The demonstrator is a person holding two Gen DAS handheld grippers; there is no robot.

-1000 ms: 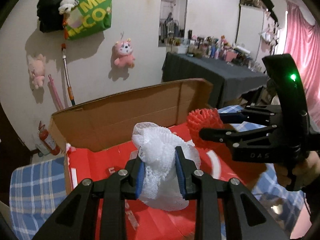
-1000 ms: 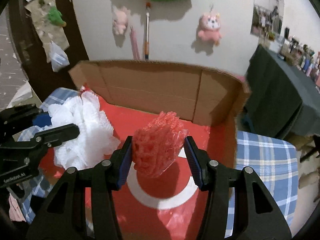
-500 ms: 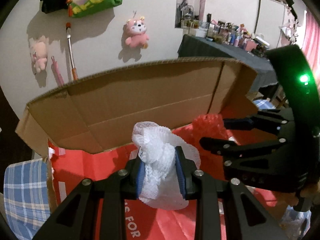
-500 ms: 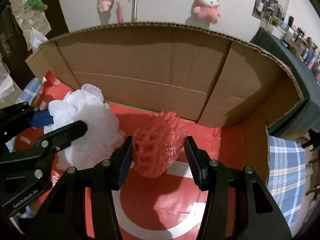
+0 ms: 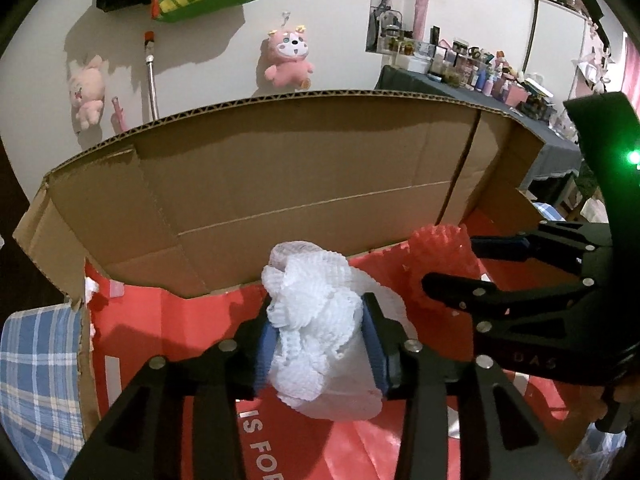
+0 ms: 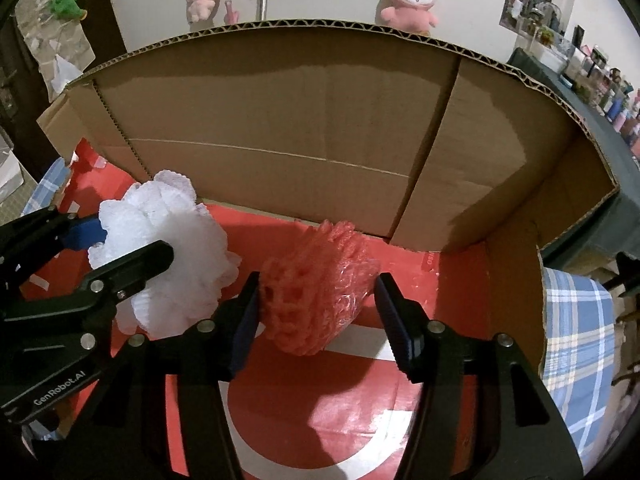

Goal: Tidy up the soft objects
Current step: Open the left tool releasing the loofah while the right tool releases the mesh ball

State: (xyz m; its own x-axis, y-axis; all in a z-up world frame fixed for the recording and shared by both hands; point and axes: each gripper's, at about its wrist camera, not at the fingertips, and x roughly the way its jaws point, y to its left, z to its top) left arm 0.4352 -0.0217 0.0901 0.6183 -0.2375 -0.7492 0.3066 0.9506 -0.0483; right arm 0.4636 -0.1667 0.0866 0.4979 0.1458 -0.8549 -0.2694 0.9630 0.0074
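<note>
**A:** Left wrist view first. What does the left gripper point(image 5: 322, 344) have?

**B:** Its jaws are clamped on the white foam net point(image 5: 316, 320), which bulges above and below the blue pads. It hangs over the red floor of the cardboard box point(image 5: 280, 184), near the back wall. The right gripper point(image 5: 456, 264) shows from the side, with the red foam net point(image 5: 442, 254) at its tips.

**A:** And the right wrist view?

**B:** The red foam net point(image 6: 316, 304) sits between the jaws of the right gripper point(image 6: 316, 312). The left pad presses into it; the right pad looks just beside it or barely touching, so I'd call that grip light, if it is one. The net is low over the box point(image 6: 304, 120) floor, in front of the back wall. The white foam net point(image 6: 168, 256) is just to its left, held in the left gripper point(image 6: 128, 240).

**A:** So how should the step go?

**B:** My guess is both nets get set down inside the box. Lower each until it rests on the red floor, then part the jaws slowly so the springy mesh doesn't snag on a pad. Keep them side by side and clear of the wall. The foam will likely rebound once let go, so lift the jaws straight up.
</note>
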